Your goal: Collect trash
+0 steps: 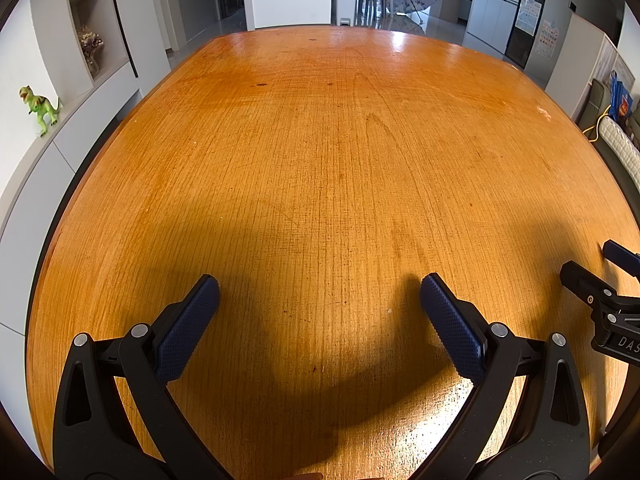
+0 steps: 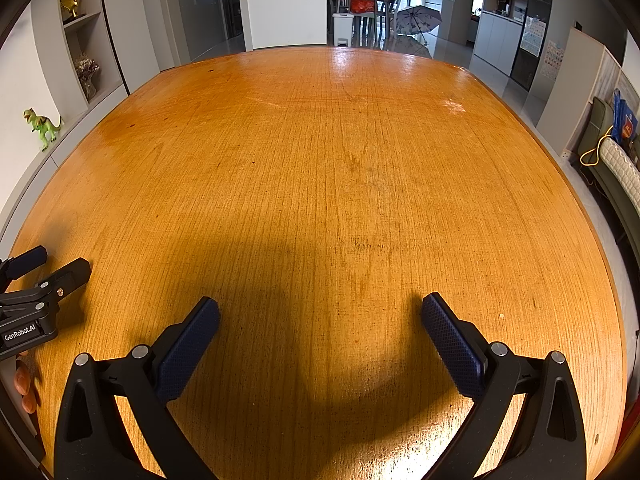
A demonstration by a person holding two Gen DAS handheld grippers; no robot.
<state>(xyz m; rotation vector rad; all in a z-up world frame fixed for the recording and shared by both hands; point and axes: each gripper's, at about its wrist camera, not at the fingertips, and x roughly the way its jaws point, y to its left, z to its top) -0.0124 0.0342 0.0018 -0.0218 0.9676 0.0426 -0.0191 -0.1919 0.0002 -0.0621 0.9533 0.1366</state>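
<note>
A bare orange wooden table (image 1: 320, 160) fills both wrist views; no piece of trash shows on it. My left gripper (image 1: 320, 292) hovers low over the near part of the table, open, with nothing between its blue-padded fingers. My right gripper (image 2: 320, 316) hangs open the same way over the table (image 2: 340, 180), also holding nothing. In the left wrist view the right gripper (image 1: 600, 276) shows at the right edge. In the right wrist view the left gripper (image 2: 48, 268) shows at the left edge, with fingers of a hand (image 2: 26, 384) below it.
A white counter along the left wall carries a green toy dinosaur (image 1: 40, 106), with shelves above it. Beyond the table's far edge stand a white bin (image 2: 343, 28), chairs and an open umbrella (image 2: 418, 20). A couch (image 2: 620, 176) lies to the right.
</note>
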